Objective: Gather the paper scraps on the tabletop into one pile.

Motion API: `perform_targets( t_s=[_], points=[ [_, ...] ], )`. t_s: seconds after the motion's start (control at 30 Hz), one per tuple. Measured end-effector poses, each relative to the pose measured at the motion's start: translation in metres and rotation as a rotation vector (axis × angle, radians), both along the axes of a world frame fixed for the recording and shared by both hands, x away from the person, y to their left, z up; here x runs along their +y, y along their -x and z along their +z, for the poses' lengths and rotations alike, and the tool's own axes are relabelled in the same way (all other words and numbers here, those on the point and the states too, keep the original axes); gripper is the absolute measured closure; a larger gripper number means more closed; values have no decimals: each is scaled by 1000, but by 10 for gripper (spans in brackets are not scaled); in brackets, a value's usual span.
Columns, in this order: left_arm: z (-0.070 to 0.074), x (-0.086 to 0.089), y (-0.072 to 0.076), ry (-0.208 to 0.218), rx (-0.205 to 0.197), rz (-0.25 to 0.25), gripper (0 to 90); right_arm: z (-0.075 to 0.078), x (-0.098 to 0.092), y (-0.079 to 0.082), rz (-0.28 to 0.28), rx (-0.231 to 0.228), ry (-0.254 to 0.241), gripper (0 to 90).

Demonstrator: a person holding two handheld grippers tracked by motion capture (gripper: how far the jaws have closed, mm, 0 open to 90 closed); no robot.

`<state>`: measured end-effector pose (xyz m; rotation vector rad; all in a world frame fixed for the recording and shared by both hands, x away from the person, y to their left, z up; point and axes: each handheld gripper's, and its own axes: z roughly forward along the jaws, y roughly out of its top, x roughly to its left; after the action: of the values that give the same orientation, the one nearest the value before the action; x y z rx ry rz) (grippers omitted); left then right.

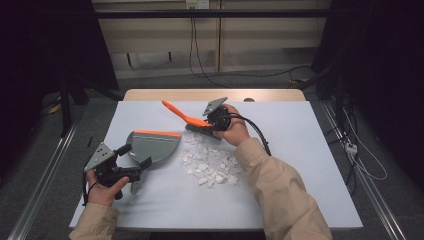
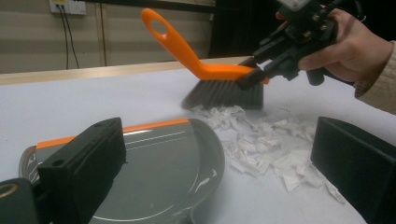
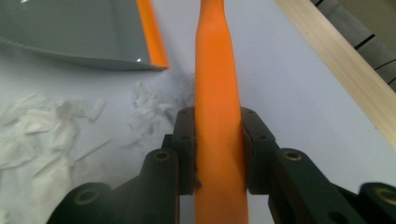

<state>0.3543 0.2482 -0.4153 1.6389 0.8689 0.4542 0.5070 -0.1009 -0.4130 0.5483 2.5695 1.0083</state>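
Dark curtains and a pale wall with trailing cables stood behind the white worktop (image 1: 300, 165), which filled the middle of the high view.

Sweeping looked barely begun. The heap of torn white paper scraps (image 1: 210, 162) lay loose at the centre of that frame, just right of the grey dustpan (image 1: 155, 145); as far as the left tool's view showed, the pan's inside (image 2: 159, 172) was bare, with no scraps yet in it. The orange-handled hand brush (image 1: 192, 120) sat at the far edge of the heap, in the upper middle of the frame, its dark bristles (image 2: 224, 93) low over the outermost scraps (whether they touched the worktop I could not tell, as that part was blurred).

The right tool (image 1: 216, 120) was pinching the brush: in its own view both black jaws pressed flat against the orange handle (image 3: 218, 116), one on each side. The left tool (image 1: 135, 165), at the lower left of the high view, stood at the dustpan's near end; in its own view the jaws were spread wide, one low on the left over the pan, the other at the right edge, with no pad seen pressing on anything.

What was left, by my judgement: nearly everything, namely drawing the whole heap across to the pan's orange lip (image 2: 140, 128).

No brand, label or readable writing appeared anywhere.
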Motion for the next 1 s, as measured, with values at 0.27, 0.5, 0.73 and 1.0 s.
perform_targets(
  t_s=[0.27, 0.5, 0.73, 1.0],
  points=[
    [0, -2, -1, 2, 4, -8, 29, 2, -15, 31, 96, 16, 4, 720],
    [1, -4, 0, 2, -2, -11, 29, 9, -29, 62, 149, 45, 30, 720],
    [1, -5, 1, -3, -2, -20, 29, 23, -45, 78, 105, 18, -34, 720],
    [2, -4, 1, -1, -5, -23, 29, 23, -70, 58, -57, 10, -59, 719]
  ],
)
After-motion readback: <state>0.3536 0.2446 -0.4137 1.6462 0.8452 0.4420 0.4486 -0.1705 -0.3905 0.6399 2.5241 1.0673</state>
